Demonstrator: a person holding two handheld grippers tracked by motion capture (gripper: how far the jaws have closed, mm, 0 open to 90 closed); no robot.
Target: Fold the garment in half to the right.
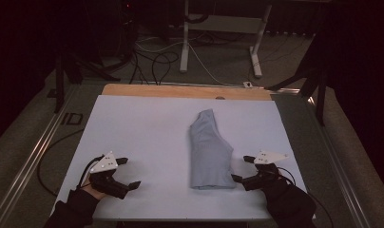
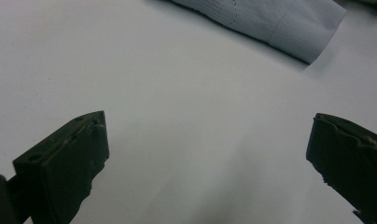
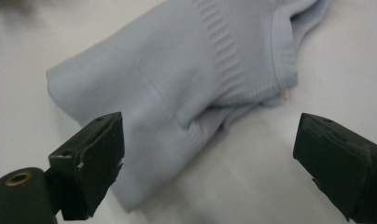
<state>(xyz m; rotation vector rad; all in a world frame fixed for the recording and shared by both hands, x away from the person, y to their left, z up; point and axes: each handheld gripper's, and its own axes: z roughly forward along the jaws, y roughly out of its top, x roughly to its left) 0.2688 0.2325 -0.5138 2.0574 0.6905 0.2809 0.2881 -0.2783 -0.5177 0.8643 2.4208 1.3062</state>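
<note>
We see a folded pale blue garment (image 1: 209, 152) lying flat on the white table (image 1: 142, 128), right of centre. Our right gripper (image 1: 241, 169) sits just beside its near right edge, fingers (image 3: 91, 168) spread wide and empty. Our left gripper (image 1: 128, 172) rests well apart to the left, fingers (image 2: 67, 163) also wide open, holding nothing.

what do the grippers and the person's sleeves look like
Both the left gripper and right gripper are black with two blocky jaws, and each carries a pale grey three-cornered plate dotted with small marks. Thin black cables trail from them. The person wears dark sleeves.
</note>
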